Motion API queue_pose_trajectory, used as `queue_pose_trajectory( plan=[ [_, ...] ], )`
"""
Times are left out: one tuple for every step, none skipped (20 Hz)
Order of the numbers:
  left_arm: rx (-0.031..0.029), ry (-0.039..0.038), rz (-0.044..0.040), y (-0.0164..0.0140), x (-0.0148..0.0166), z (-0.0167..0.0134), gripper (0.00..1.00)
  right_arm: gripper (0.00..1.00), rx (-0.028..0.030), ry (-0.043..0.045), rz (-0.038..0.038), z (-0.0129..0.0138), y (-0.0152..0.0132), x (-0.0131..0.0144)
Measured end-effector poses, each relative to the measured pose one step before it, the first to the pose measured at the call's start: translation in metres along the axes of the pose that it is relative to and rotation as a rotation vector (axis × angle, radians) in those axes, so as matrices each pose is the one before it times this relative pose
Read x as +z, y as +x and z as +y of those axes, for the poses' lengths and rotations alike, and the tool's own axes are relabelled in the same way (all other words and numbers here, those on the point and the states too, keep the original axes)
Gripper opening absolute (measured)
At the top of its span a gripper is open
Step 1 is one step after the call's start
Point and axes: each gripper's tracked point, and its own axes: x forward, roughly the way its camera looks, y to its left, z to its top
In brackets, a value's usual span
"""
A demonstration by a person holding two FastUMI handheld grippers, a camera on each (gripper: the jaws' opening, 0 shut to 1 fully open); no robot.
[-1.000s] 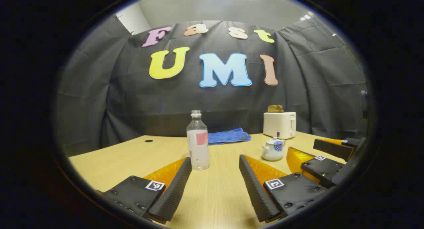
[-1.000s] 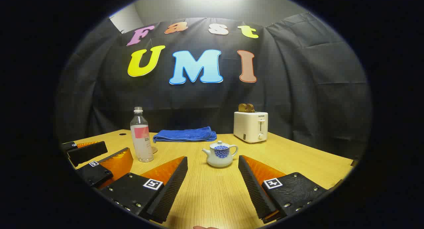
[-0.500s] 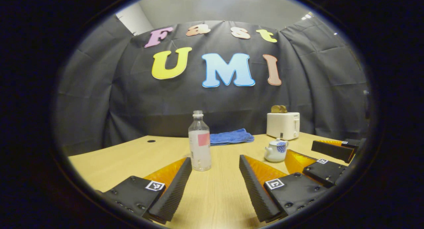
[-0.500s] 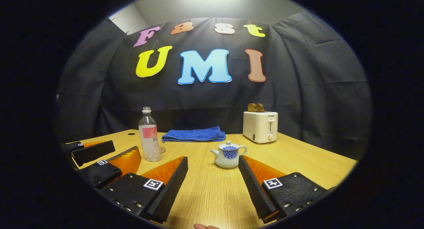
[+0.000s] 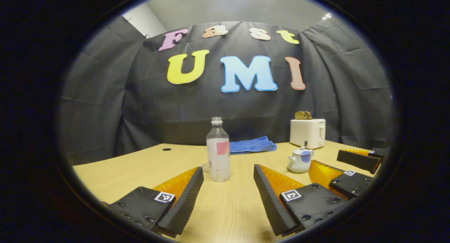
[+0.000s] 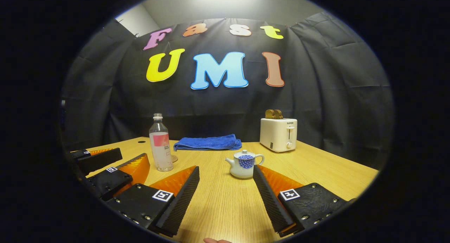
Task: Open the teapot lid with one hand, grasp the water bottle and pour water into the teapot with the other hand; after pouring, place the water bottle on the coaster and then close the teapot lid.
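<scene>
A clear, uncapped water bottle with a pink label stands upright on the wooden table, just beyond my left gripper, which is open and holds nothing. A small round coaster peeks out behind the bottle's base. The white teapot with a blue pattern has its lid on and sits just past my right gripper, also open and holding nothing. In the right gripper view the bottle stands left of the teapot, with the coaster beside it. The teapot lies right of the bottle in the left gripper view.
A folded blue towel lies at the back of the table. A white toaster holding bread stands back right. The right gripper shows at the left gripper view's right edge, and the left gripper at the right gripper view's left.
Both grippers have turned slightly to the left, so the bottle, teapot and toaster have slid rightward in each view. Both stay open, and nothing on the table has moved.
</scene>
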Motion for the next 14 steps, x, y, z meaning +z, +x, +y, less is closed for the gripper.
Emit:
queue_pose_trajectory(
  plan=[
    [-0.01615,-0.00056,-0.00077,-0.00114,-0.00027,-0.00098,1.0,0.95,-0.00599,0.00192,0.00038,-0.00041,-0.00039,0.00039],
    [-0.00918,0.00044,-0.00106,-0.00093,-0.00037,-0.00001,1.0,0.95,-0.00173,0.00207,-0.0001,0.0002,-0.00005,-0.00033],
    [-0.00094,0.00048,0.00076,0.00011,0.00017,0.00045,1.0,0.95,-0.00139,-0.00019,-0.00044,0.00011,0.00055,0.00018],
    [-0.00032,0.00059,0.00222,0.0002,0.00043,-0.00044,0.99,0.95,-0.00191,0.00034,0.001,-0.00057,-0.00013,-0.00037],
    [-0.0005,0.00064,0.00182,0.00007,-0.00078,-0.00035,1.0,0.95,-0.00141,0.0,0.00113,-0.0003,-0.00044,0.00002],
    [-0.00022,0.00053,0.00032,-0.00037,0.00085,-0.00018,1.0,0.95,-0.00205,0.00043,-0.00114,-0.00007,0.00001,0.00009],
    [-0.00021,0.00117,-0.00012,0.00004,-0.00072,0.00029,1.0,0.95,-0.00335,-0.00095,-0.00016,-0.0003,0.00038,0.00003],
    [0.00228,-0.00014,-0.00109,0.00039,0.00042,0.00048,1.0,0.95,-0.00468,-0.00061,0.00026,-0.00104,-0.00029,-0.00007],
    [0.00435,-0.0003,0.00018,0.00004,-0.00066,0.00045,1.0,0.95,-0.0071,-0.00165,0.00048,-0.00081,0.00013,0.00023],
    [-0.00261,-0.00083,-0.00242,0.00032,0.00004,-0.00084,0.99,0.95,-0.00401,-0.00103,0.0004,-0.00067,-0.00042,-0.00011],
    [-0.00739,-0.00041,-0.00094,0.00009,0.0007,-0.00093,0.99,0.95,0.00435,0.00084,-0.00236,0.00081,-0.00044,0.00067],
    [-0.00791,-0.00035,-0.00075,-0.00001,0.0007,-0.00078,1.0,0.95,0.00697,-0.00017,-0.00063,0.0008,0.00161,-0.0006],
    [-0.00279,0.00017,-0.00038,-0.00055,0.00056,0.00007,1.0,0.95,0.00923,-0.00055,-0.00235,0.00072,0.0005,0.00042],
    [-0.00516,-0.00016,-0.0001,0.00096,0.00039,-0.0004,1.0,0.95,0.00566,-0.00175,-0.00019,0.00045,-0.00006,-0.00032]
  ],
)
